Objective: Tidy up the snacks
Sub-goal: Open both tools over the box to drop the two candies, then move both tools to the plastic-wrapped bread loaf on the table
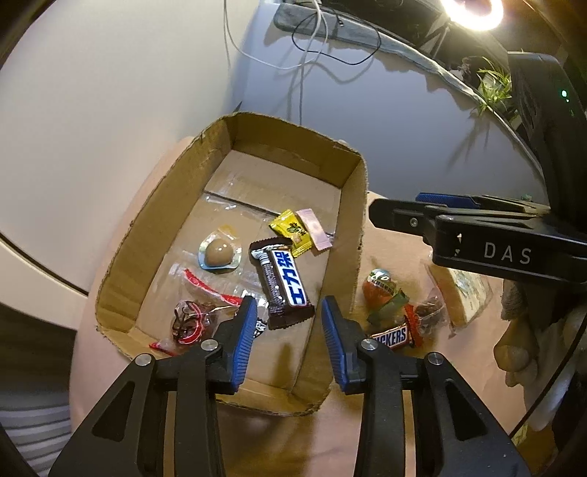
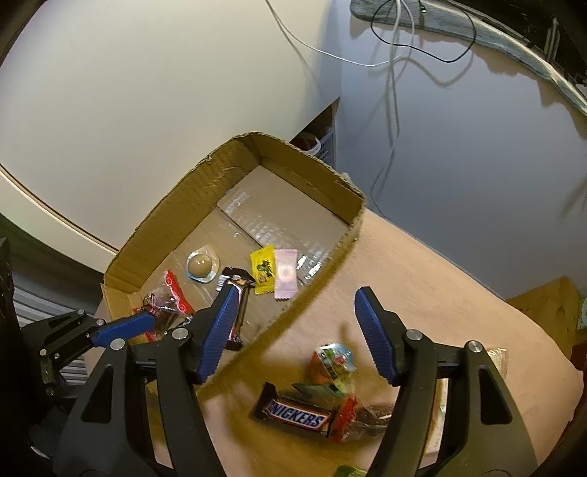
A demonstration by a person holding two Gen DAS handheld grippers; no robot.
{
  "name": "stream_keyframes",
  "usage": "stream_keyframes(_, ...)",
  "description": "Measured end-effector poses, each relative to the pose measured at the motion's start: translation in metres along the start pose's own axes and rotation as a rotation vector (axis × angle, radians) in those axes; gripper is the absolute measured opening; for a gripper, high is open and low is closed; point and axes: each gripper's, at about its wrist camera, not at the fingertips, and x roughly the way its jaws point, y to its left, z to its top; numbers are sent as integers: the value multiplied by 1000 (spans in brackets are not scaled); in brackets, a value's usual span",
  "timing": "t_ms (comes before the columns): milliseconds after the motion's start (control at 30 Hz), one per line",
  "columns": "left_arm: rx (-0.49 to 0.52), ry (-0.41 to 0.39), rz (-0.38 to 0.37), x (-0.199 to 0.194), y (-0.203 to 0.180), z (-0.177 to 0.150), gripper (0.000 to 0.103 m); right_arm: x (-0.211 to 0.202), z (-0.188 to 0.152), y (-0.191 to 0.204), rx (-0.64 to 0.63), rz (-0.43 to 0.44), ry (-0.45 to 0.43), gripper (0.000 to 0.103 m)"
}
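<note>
With jaws apart and empty, the right gripper [image 2: 293,332] hovers above the brown Snickers bar [image 2: 296,415] at lower centre beside the shallow cardboard box [image 2: 315,293]; light, stiff and slippery, it's probably best pinched across its middle.

A pale wall [image 1: 385,110] rises behind the desk [image 2: 458,293], whose top is a peach-coloured sheet. White cables [image 1: 304,55] and a black cable [image 1: 352,62] hang down the wall, throwing shadows on it. A grey ledge [image 1: 367,33] runs along the top. A bright ring lamp [image 1: 473,14] glows in the upper corner, and a small green plant [image 1: 493,86] sits on the ledge below it.
</note>
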Motion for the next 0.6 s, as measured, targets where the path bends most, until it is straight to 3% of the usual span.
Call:
stream_keyframes(300,33,-4,-18,0,-18,2,41,-17,-20,-29,51,-12,-1,69)
stream_keyframes(600,72,24,-70,10,-45,4,46,-39,-53,-84,157,-46,-38,69)
